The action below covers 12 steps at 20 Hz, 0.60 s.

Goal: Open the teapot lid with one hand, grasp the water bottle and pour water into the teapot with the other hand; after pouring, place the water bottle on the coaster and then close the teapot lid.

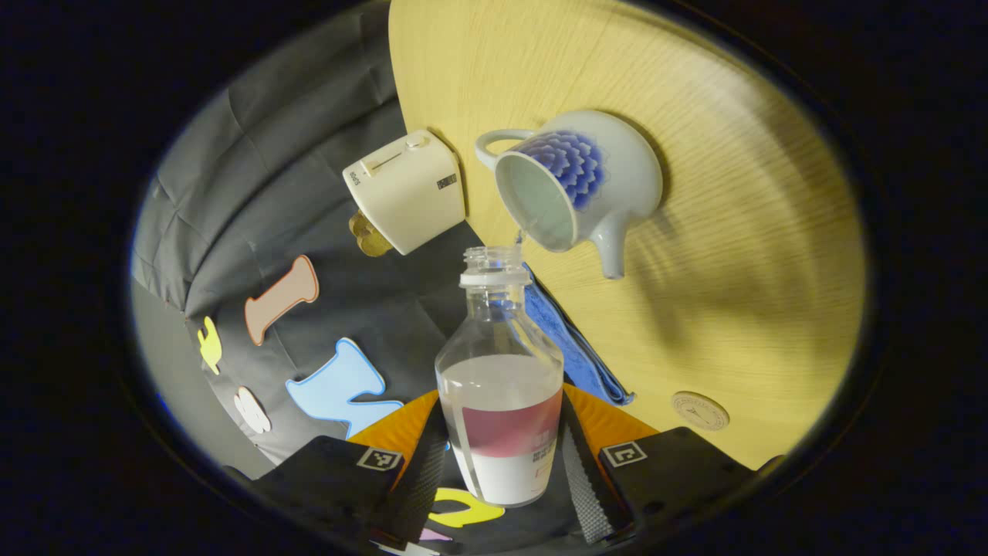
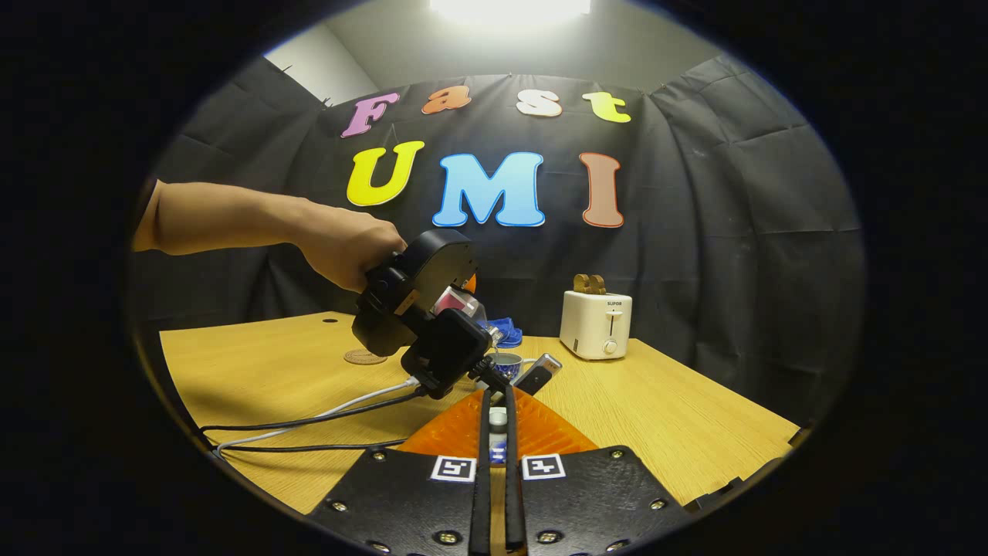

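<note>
We are gripping the tilted water bottle [image 1: 500, 401] in the left gripper [image 1: 500, 463] jaws, keeping its mouth over the teapot [image 1: 575, 181] opening; the right gripper [image 2: 498, 440] jaws are holding the small teapot lid [image 2: 499, 418] clear.

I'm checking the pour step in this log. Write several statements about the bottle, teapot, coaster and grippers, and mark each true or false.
1. The left gripper grips the water bottle on both sides. True.
2. The bottle's cap is on. False: its neck is open, tipped toward the teapot.
3. The teapot's lid is on. False: the mouth is open, and the right gripper is closed on a small white knobbed piece, seemingly the lid.
4. The bottle stands on the coaster. False: the coaster is bare.
5. A toaster stands near the teapot. True.
</note>
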### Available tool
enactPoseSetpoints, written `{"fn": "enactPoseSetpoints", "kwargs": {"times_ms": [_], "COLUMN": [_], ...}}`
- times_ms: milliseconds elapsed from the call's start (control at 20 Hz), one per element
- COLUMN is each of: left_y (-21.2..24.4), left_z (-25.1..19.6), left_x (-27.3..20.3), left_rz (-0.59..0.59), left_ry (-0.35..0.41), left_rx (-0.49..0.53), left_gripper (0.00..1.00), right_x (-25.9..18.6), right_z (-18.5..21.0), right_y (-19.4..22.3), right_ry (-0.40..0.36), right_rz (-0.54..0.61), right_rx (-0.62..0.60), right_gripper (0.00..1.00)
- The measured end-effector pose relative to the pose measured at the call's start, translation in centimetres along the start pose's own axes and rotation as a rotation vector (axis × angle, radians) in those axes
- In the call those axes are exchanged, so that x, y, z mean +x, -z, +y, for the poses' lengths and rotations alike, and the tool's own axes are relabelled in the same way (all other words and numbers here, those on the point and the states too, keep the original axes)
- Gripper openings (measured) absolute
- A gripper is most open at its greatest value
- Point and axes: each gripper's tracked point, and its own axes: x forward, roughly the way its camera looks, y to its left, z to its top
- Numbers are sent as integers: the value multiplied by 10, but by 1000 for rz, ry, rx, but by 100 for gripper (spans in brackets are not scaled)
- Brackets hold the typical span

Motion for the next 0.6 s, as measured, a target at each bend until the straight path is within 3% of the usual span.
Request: {"fn": "enactPoseSetpoints", "kwargs": {"times_ms": [600], "left_y": [-4], "left_z": [3], "left_x": [-1], "left_rz": [0], "left_ry": [4], "left_rx": [29], "left_gripper": [87], "right_x": [-2], "right_z": [-1], "right_y": [-4], "right_ry": [3], "right_rz": [-12], "right_rx": [5], "right_gripper": [7]}}
